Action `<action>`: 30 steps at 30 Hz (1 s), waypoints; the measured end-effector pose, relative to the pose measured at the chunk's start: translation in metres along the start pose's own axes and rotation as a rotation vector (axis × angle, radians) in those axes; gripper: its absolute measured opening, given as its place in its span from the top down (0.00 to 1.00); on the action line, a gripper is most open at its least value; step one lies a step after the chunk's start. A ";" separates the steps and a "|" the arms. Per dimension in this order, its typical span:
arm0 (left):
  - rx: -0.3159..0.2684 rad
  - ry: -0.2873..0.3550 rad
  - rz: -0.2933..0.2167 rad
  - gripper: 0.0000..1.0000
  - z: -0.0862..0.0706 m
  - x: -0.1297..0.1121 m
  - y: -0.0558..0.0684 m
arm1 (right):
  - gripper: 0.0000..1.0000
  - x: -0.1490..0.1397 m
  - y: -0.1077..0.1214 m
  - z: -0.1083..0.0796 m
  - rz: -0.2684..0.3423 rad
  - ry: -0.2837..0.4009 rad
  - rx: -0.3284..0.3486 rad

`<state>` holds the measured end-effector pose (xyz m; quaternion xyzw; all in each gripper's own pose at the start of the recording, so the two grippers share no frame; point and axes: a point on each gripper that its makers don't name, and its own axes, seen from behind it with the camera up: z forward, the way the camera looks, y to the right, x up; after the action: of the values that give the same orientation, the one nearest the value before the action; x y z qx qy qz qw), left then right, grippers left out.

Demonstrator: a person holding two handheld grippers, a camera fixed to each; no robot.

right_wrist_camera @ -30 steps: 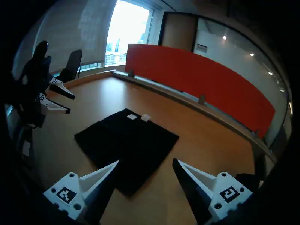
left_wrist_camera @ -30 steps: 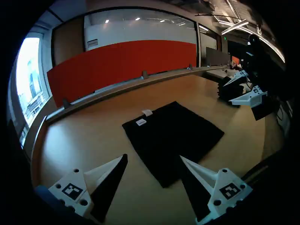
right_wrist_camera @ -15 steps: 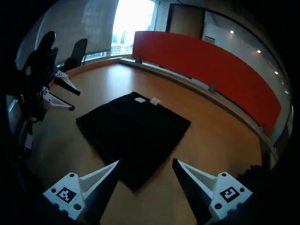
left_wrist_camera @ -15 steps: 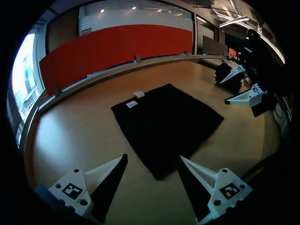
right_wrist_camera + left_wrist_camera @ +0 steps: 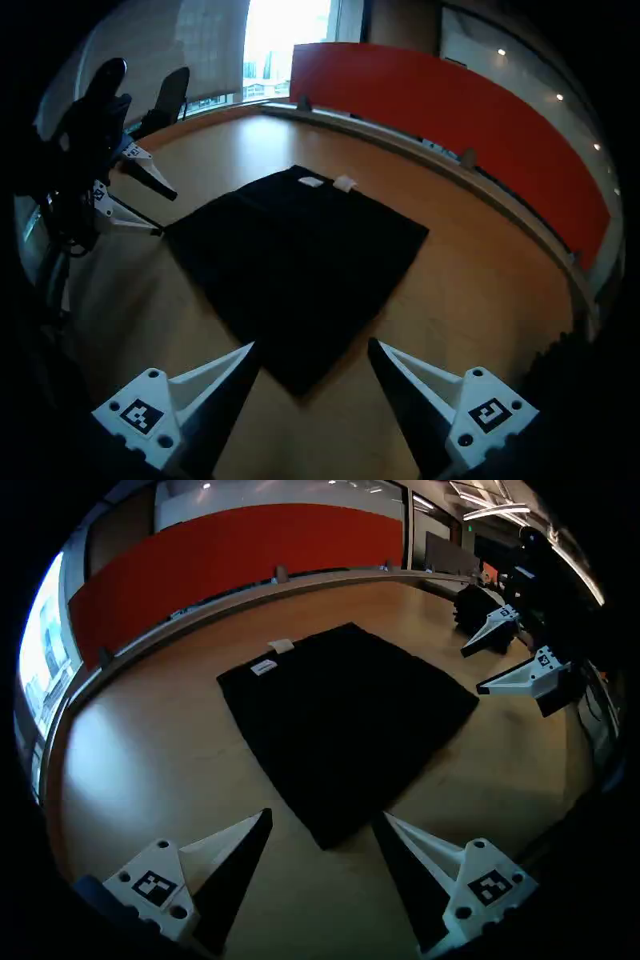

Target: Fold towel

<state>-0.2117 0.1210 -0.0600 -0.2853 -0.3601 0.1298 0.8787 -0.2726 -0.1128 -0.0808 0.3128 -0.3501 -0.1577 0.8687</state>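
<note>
Towel (image 5: pixel 344 712) flat on table (image 5: pixel 144 744), wood bare around edges; left gripper (image 5: pixel 322 812), right gripper (image 5: pixel 312 342) both spread.

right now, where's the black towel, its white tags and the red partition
black towel (image 5: pixel 344 712): left gripper view, middle of the cloth.
white tags (image 5: pixel 281 646): left gripper view, the farther tag, at the towel's far edge.
red partition (image 5: pixel 448 100): right gripper view, middle of the panel.

A broad wooden desk (image 5: pixel 144 744) spans the room; a red partition (image 5: pixel 240 552) runs along its far edge; a bright window (image 5: pixel 288 40) glows near dark chairs (image 5: pixel 172 90); strip lights (image 5: pixel 490 513) line the ceiling.
</note>
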 end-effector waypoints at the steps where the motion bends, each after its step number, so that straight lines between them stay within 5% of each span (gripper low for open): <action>1: -0.002 -0.007 0.002 0.08 0.001 -0.002 0.001 | 0.00 -0.002 0.000 0.001 -0.001 -0.005 0.002; 14: -0.018 -0.079 0.012 0.08 0.017 -0.020 0.007 | 0.03 -0.027 -0.008 0.010 -0.004 -0.064 0.040; 30: -0.037 -0.097 -0.002 0.14 0.020 -0.021 0.011 | 0.18 -0.035 -0.011 0.013 -0.007 -0.089 0.065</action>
<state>-0.2407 0.1287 -0.0668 -0.2943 -0.4049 0.1358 0.8550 -0.3067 -0.1092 -0.0987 0.3345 -0.3923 -0.1630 0.8412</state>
